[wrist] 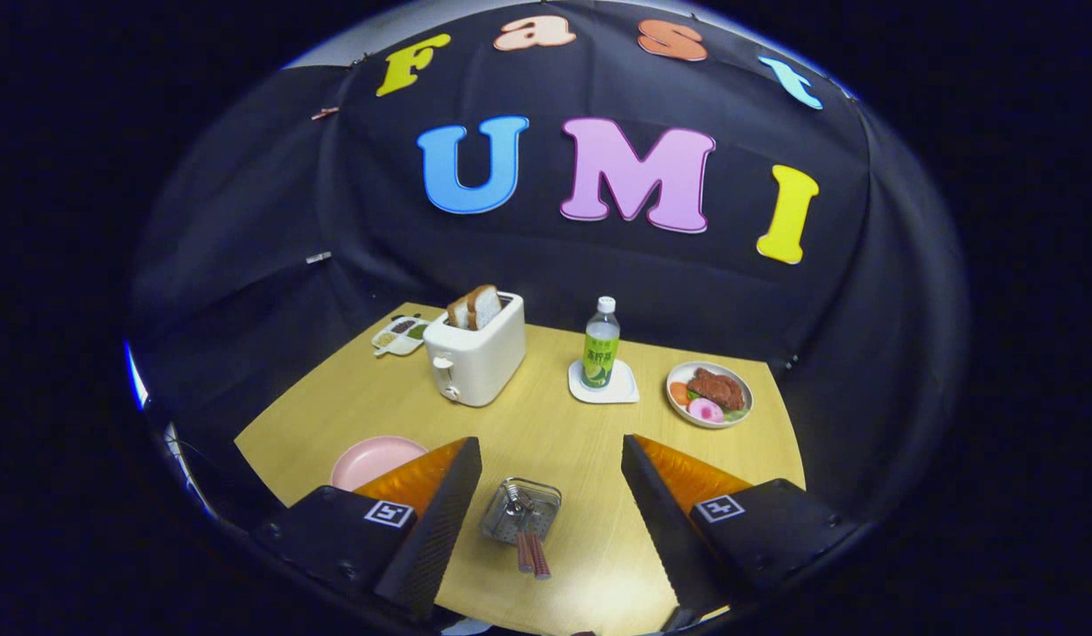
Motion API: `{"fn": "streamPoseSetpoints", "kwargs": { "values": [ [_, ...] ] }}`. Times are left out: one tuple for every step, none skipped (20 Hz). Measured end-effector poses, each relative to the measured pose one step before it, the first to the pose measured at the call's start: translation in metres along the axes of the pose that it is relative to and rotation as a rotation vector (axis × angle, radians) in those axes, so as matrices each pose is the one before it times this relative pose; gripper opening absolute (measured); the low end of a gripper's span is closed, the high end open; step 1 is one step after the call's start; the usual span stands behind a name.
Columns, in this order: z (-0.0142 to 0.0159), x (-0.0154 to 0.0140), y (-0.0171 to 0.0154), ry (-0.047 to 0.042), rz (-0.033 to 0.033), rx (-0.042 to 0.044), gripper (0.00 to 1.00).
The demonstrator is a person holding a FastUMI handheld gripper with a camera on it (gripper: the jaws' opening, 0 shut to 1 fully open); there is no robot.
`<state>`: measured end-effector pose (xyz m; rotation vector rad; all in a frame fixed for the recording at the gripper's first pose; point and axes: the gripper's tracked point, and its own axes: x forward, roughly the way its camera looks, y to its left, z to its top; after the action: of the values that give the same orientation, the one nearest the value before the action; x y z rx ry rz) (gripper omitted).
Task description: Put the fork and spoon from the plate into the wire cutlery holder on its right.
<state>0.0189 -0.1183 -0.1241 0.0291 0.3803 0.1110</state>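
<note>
The wire cutlery holder stands on the wooden table, between my fingers and a little below them. Two pink-handled utensils stick out of it, handles leaning toward me; I cannot tell fork from spoon. The pink plate lies to the holder's left, partly hidden behind my left finger, and its visible part is bare. My gripper hangs above the table, open wide, with nothing between its fingers.
A white toaster with bread slices stands beyond the holder. A green bottle sits on a white coaster. A plate of food is at the far right. A small condiment tray lies behind the toaster.
</note>
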Motion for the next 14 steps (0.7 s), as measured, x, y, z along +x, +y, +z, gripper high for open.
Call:
{"fn": "streamPoseSetpoints", "kwargs": {
  "values": [
    [-0.0007, -0.00095, 0.00797, -0.02563, 0.02988, -0.01624, 0.99],
    [-0.00065, -0.00069, 0.0082, -0.01715, 0.03208, -0.02003, 0.99],
    [-0.00198, -0.00179, 0.00601, -0.00337, 0.02675, -0.02852, 0.99],
    [-0.00341, -0.00034, 0.00557, 0.00567, 0.02694, -0.02264, 0.99],
    [-0.00189, -0.00016, 0.00774, 0.00938, 0.03302, -0.01513, 0.99],
    [-0.00156, 0.00069, 0.00845, 0.01184, 0.03721, -0.01473, 0.98],
    [-0.00055, 0.00269, 0.00558, 0.01314, 0.03006, -0.02095, 0.98],
    [0.00052, 0.00307, 0.00408, 0.00818, 0.02148, -0.02166, 0.98],
    [0.0037, 0.00332, 0.00102, -0.00496, 0.00997, -0.01489, 0.98],
    [0.00442, 0.00397, 0.00202, -0.01101, 0.00878, -0.00684, 0.98],
    [0.00436, 0.00273, 0.00197, -0.01493, 0.00345, -0.00354, 0.98],
    [0.00377, 0.00281, 0.00028, -0.01195, -0.00423, -0.00345, 0.99],
    [0.00015, 0.00338, 0.00028, -0.001, -0.00091, -0.00122, 0.99],
    [-0.00084, 0.00269, 0.00244, 0.00568, 0.00336, 0.00411, 0.98]
  ]
}}
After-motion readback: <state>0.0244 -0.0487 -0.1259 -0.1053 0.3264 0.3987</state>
